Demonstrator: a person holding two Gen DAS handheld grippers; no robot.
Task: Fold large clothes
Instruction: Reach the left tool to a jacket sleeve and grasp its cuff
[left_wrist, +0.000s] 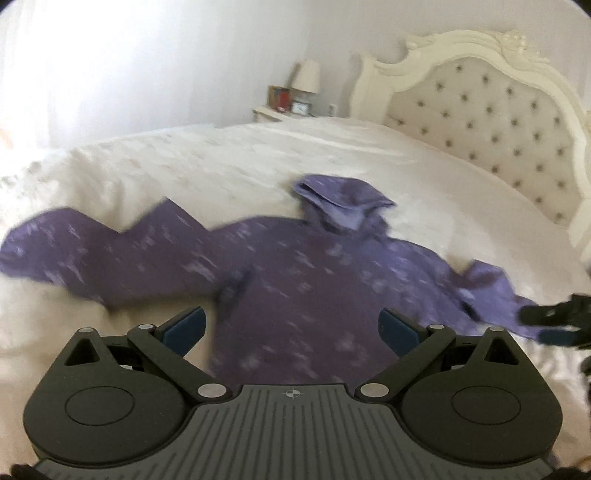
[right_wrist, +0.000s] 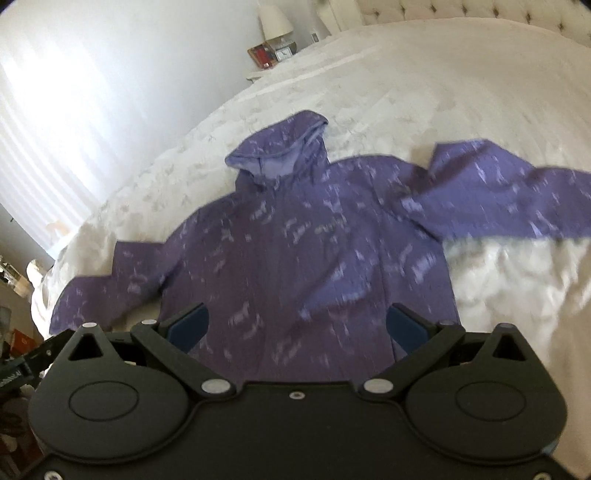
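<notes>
while both cameras blur with motion, we can make out a purple hooded jacket (right_wrist: 295, 236) spread front-up on a white bedspread (right_wrist: 424, 85), hood (right_wrist: 280, 147) toward the far side of the bed. we note pale markings scattered over the fabric. in the right wrist view one sleeve (right_wrist: 517, 199) runs out to the right with a bend near its start, and the other sleeve (right_wrist: 110, 291) trails down-left toward the bed edge. our right gripper (right_wrist: 297, 325) hangs above the jacket's lower body, jaws spread wide, blue pads (right_wrist: 186, 326) apart with nothing between them. our left gripper (left_wrist: 291, 328) sits likewise over the lower hem area, jaws released and empty, its pads (left_wrist: 184, 326) well apart. in the left wrist view we see the right gripper's dark tip at the far right edge, near the cuff of the right-hand sleeve (left_wrist: 491, 291); contact we cannot tell. a tufted cream headboard (left_wrist: 491, 110) stands at the right, and a nightstand (left_wrist: 273, 112) with a lamp (left_wrist: 306, 79) sits by the far wall.
</notes>
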